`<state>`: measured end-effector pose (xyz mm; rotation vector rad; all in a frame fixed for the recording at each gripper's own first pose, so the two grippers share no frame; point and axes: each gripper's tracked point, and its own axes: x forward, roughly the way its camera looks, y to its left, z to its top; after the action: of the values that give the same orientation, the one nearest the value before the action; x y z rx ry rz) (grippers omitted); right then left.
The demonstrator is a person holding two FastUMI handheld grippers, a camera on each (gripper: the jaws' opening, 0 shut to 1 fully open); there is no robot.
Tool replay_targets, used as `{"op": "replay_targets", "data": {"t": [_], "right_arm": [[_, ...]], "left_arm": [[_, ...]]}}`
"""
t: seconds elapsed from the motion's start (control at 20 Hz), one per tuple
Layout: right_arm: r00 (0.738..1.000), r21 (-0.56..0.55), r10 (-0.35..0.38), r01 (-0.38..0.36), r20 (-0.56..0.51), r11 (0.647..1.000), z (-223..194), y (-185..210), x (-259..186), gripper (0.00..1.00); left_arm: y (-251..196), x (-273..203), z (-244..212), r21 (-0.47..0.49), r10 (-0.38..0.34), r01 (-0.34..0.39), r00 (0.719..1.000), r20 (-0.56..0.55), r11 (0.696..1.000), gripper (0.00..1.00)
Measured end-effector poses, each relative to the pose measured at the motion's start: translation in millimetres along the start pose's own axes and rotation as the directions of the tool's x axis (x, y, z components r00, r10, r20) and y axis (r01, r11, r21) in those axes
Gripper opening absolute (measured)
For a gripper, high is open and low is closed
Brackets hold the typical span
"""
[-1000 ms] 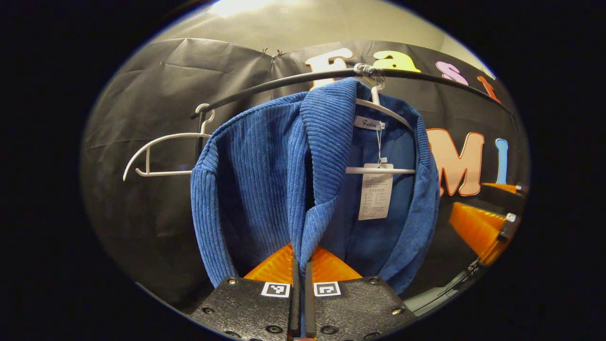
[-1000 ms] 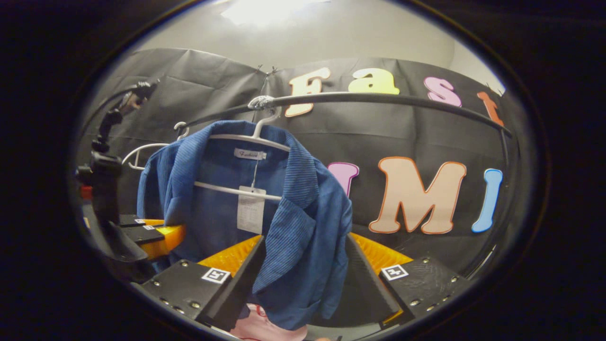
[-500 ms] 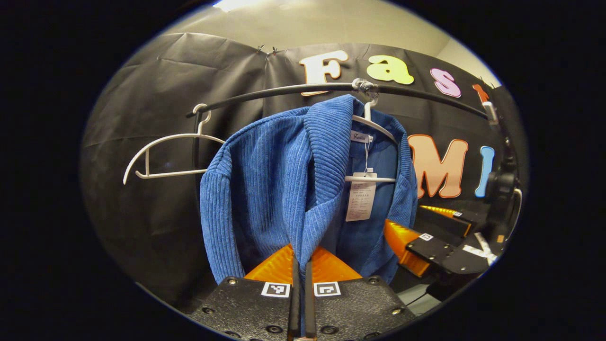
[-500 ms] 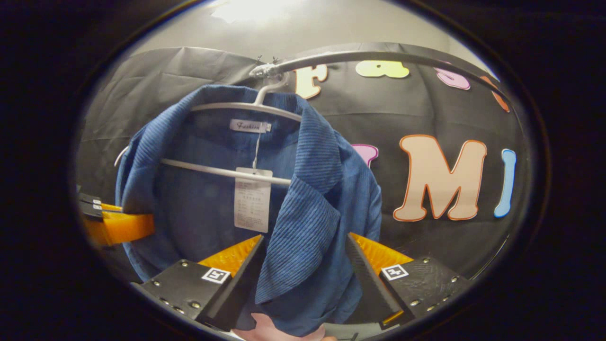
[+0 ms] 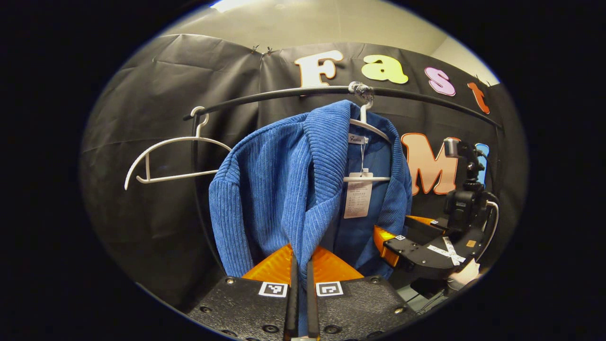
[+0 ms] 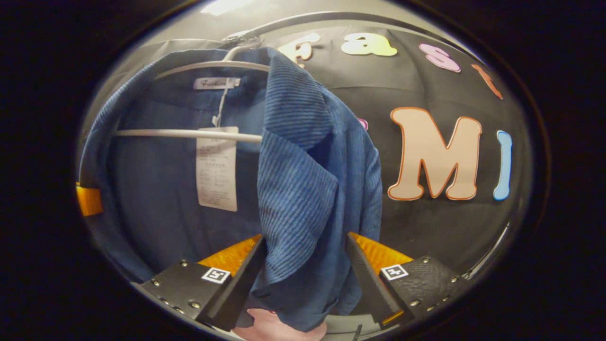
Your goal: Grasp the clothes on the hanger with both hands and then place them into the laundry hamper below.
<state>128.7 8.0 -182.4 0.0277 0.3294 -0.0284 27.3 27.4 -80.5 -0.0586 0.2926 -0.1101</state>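
The blue corduroy jacket [image 5: 284,184] is hung on a white hanger [image 5: 374,130] from the black rail [image 5: 284,92], with its long axis running vertically and its front open toward both cameras. In the left gripper view, the left gripper [image 5: 300,284] is seen with its fingers drawn together on the lower end of one front lapel, which is pinched between them. In the right gripper view, the right gripper [image 6: 305,265] is seen with its fingers spread apart; the other front panel [image 6: 303,199] hangs down between them, but contact by either finger is not established. In the left gripper view the right gripper is also seen to the right of the jacket, just beside its hem.

The jacket lies directly ahead of and above both grippers, and the right gripper is judged to be positioned for closing on the panel. The hanger's crossbar [image 6: 189,134] and the paper tag [image 6: 217,168] lie to the left of that panel and are best avoided. An empty hanger [image 5: 170,158] hangs on the rail, well apart from the jacket. The hamper's position cannot be told; open room is seen to the right of the jacket in the right gripper view.
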Motion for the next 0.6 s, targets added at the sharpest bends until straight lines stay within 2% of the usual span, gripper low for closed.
{"op": "replay_targets", "data": {"t": [0.05, 0.2, 0.25, 0.3, 0.35, 0.4, 0.45, 0.6], "right_arm": [[0.999, -0.001, -0.032, 0.032, -0.009, 0.999, -1.2, -9.5, -0.5, 0.84], [0.998, 0.016, -0.056, 0.057, -0.026, 0.998, -1.1, -20.0, -2.1, 0.34], [0.998, 0.008, -0.061, 0.061, -0.027, 0.998, -2.0, -22.2, -0.8, 0.34], [0.995, -0.002, -0.097, 0.097, -0.016, 0.995, 1.8, -32.7, -2.5, 0.34], [0.993, -0.011, -0.120, 0.120, -0.011, 0.993, 3.6, -38.5, -0.9, 0.14], [0.991, -0.019, -0.131, 0.131, -0.007, 0.991, 7.0, -41.4, -3.7, 0.11], [0.990, -0.028, -0.142, 0.141, -0.006, 0.990, 8.7, -44.4, -8.2, 0.11], [0.984, -0.041, -0.177, 0.176, -0.006, 0.983, 15.6, -58.6, -10.2, 0.11]], "left_arm": [[0.8, -2.1, 0.3, 0.000, 0.000, 0.000, 1.000, -0.001, 1.000, 0.09], [10.8, -8.7, 5.5, -0.020, 0.010, -0.010, 1.000, -0.001, 1.000, 0.05], [14.2, -10.2, 7.4, -0.031, 0.014, -0.014, 1.000, -0.001, 0.999, 0.05], [18.9, -12.0, 9.6, -0.040, 0.020, -0.020, 1.000, -0.002, 0.999, 0.05], [25.4, -14.1, 11.8, -0.046, 0.030, -0.030, 1.000, 0.002, 0.998, 0.05], [31.9, -16.3, 16.2, -0.049, 0.043, -0.042, 0.999, 0.009, 0.998, 0.05], [38.2, -18.3, 19.5, -0.053, 0.055, -0.054, 0.998, 0.015, 0.997, 0.08], [51.5, -22.2, 30.7, -0.073, 0.076, -0.074, 0.997, 0.034, 0.995, 0.05]]}}
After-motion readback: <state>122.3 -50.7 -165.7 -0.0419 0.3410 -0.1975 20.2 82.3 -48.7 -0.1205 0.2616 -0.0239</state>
